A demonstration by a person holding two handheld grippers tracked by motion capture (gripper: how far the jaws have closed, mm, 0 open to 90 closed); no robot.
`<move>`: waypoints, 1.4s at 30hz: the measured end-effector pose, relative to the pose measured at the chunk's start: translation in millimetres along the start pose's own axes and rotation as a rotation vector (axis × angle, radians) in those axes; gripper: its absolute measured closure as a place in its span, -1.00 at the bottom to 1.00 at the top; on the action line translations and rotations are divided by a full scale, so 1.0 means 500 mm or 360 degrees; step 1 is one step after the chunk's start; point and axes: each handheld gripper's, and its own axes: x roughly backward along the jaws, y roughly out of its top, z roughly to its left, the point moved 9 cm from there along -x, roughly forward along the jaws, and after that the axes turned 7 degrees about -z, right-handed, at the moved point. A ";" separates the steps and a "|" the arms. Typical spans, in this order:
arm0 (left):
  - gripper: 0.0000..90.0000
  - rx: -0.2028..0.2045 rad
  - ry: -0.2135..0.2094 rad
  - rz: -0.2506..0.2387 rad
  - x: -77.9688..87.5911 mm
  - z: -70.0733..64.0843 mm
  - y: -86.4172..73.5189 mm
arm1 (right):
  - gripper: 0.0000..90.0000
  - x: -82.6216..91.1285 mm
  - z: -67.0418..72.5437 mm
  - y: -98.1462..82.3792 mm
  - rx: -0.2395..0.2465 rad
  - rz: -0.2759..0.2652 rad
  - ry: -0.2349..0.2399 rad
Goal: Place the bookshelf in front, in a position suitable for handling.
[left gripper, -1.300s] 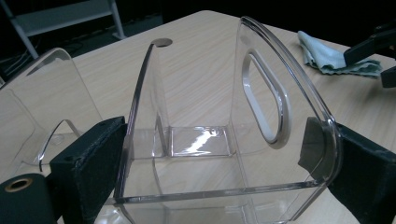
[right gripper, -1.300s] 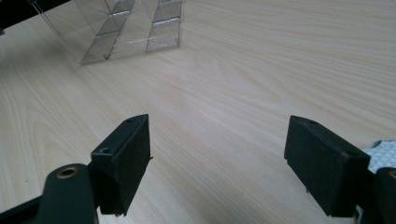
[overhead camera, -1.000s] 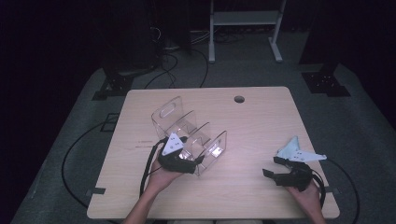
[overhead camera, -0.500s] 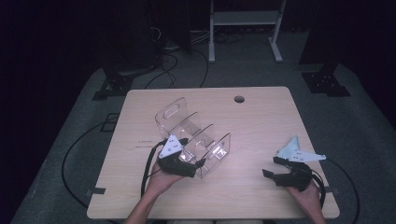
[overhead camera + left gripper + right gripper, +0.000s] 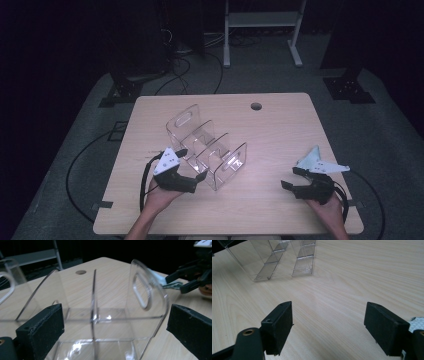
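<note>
High view: clear acrylic divider rack (image 5: 206, 150) stands mid-table (image 5: 280, 125), slanting from back-left to front-right; left gripper (image 5: 192, 167) sits at its near-left side, jaws spread w/ the rack's near corner between them, having just been opening; right gripper (image 5: 289, 178) rests well apart at the table's right, released, nothing in it; dim light, rack edges hard to trace.

Left gripper view: pads (image 5: 42, 332) stand clear of the rack's walls (image 5: 147, 297); rack base cut off at bottom.

Right gripper view: pads (image 5: 278, 325) wide over bare wood; rack (image 5: 284, 262) cut off at top.
</note>
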 end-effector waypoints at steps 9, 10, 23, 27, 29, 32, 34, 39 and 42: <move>-1.00 0.0028 0.0038 0.0145 -0.016 0.054 -0.077 | -0.51 0.002 -0.001 0.004 0.0007 -0.0011 -0.0008; -1.00 0.0030 0.0035 0.0175 -0.021 0.058 -0.088 | -0.51 0.002 -0.002 0.004 0.0005 -0.0012 -0.0009; -1.00 0.0078 0.0086 0.0224 -0.054 0.105 -0.138 | -0.50 0.042 -0.009 0.017 0.0002 -0.0043 -0.0035; -1.00 0.0093 0.0063 0.0209 -0.062 0.111 -0.143 | -0.50 0.059 -0.029 0.026 0.0008 -0.0027 -0.0080; -1.00 0.0086 0.0058 0.0201 -0.067 0.111 -0.143 | -0.50 0.063 -0.040 0.030 0.0009 -0.0019 -0.0092; -1.00 0.0102 0.0057 0.0207 -0.071 0.111 -0.146 | -0.50 0.064 -0.053 0.033 0.0017 -0.0003 -0.0108; -1.00 0.0098 0.0063 0.0208 -0.073 0.114 -0.147 | -0.48 0.064 -0.069 0.038 0.0004 0.0004 -0.0125; -0.91 0.0097 0.0059 0.0216 -0.088 0.114 -0.136 | -0.33 0.054 -0.117 0.037 -0.0034 0.0083 -0.0198; -0.89 0.0113 0.0073 0.0205 -0.095 0.114 -0.135 | -0.31 0.048 -0.146 0.030 -0.0056 0.0136 -0.0294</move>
